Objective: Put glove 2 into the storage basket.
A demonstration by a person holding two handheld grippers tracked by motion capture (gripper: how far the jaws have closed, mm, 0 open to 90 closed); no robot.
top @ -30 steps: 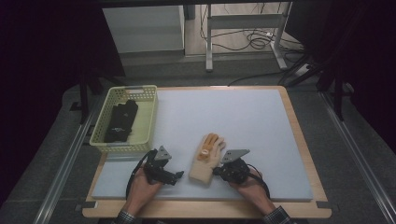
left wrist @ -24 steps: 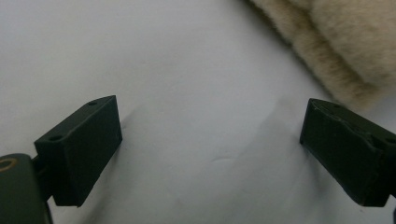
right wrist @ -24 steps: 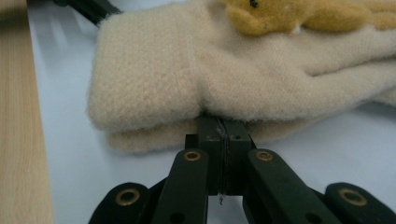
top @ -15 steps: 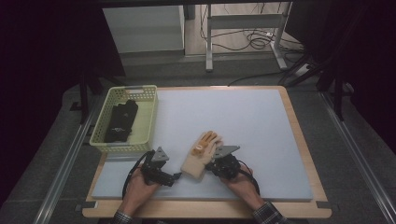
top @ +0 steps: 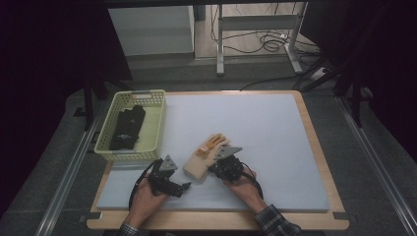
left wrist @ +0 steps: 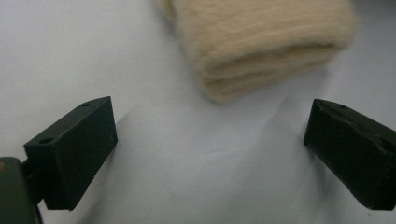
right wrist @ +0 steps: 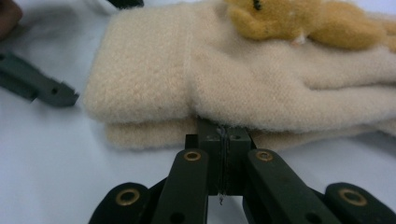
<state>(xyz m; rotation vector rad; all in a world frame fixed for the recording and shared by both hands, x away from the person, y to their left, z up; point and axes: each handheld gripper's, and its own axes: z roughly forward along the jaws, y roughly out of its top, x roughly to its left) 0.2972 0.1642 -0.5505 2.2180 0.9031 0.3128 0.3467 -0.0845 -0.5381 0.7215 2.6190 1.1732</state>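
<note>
A dim room with cables on the floor beyond surrounds a wooden table (top: pixel 317 147) topped by a pale blue mat (top: pixel 275 132), and the work sits near the mat's front edge, a little left of its middle. There a pair of cream gloves (top: pixel 204 160), stacked one on the other, lies flat with its long axis running from the cuff at the front left to the orange-trimmed fingers (top: pixel 212 143) at the back right, so the glove fingers point away from the person and toward the mat's far right. The right gripper (top: pixel 222 164) is against the gloves' right-hand long side; in the right gripper view its jaws stand pressed together, pinching the edge of the cream fabric (right wrist: pixel 224 128) about where the cuff meets the palm, so it looks clamped on the gloves rather than merely beside them. The left gripper (top: pixel 173 183) rests on the mat just in front and to the left of the cuff, close but apart from it; its jaws stand wide apart with bare mat between them, and the folded cuff end (left wrist: pixel 261 51) lies straight ahead of them in the left gripper view. The right hand already has the hold, and the left is the nearer one to the cuff, so the coming move probably turns on that short gap. At the mat's back left a yellow basket (top: pixel 147 96) holds a dark glove (top: pixel 127 129), well apart from the cream pair.
</note>
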